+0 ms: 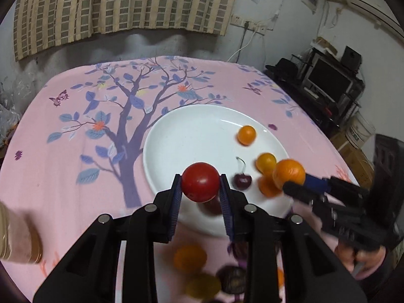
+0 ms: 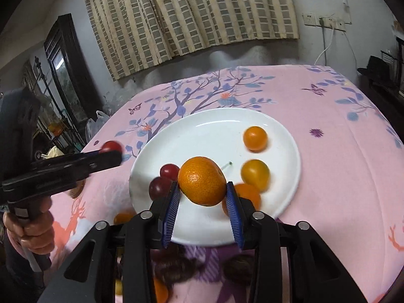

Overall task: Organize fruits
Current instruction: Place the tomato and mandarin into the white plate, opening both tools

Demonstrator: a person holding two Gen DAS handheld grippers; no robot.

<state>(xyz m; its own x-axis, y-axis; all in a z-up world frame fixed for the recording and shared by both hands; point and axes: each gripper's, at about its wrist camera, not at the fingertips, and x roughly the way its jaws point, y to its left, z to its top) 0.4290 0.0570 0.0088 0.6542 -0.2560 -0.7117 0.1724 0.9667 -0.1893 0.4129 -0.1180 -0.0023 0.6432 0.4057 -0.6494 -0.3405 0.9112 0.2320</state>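
My left gripper [image 1: 200, 183] is shut on a red tomato [image 1: 200, 181] and holds it above the near rim of the white plate [image 1: 192, 131]. My right gripper [image 2: 203, 189] is shut on an orange mandarin [image 2: 202, 180] above the plate [image 2: 209, 136]; it also shows in the left wrist view [image 1: 289, 174]. On the plate lie small orange fruits [image 2: 255, 138], a yellow-orange one [image 2: 255, 174] and a dark cherry [image 1: 242, 181]. Red fruits [image 2: 169, 171] sit at the plate's left side. The left gripper with the tomato shows at left in the right wrist view [image 2: 111, 147].
The table has a pink cloth [image 1: 75, 126] with a tree print. More loose fruits [image 1: 190, 257] lie blurred on the cloth below the grippers. A round jar lid or tin [image 1: 17, 237] stands at the left edge. Dark furniture [image 1: 328, 83] stands beyond the table's right side.
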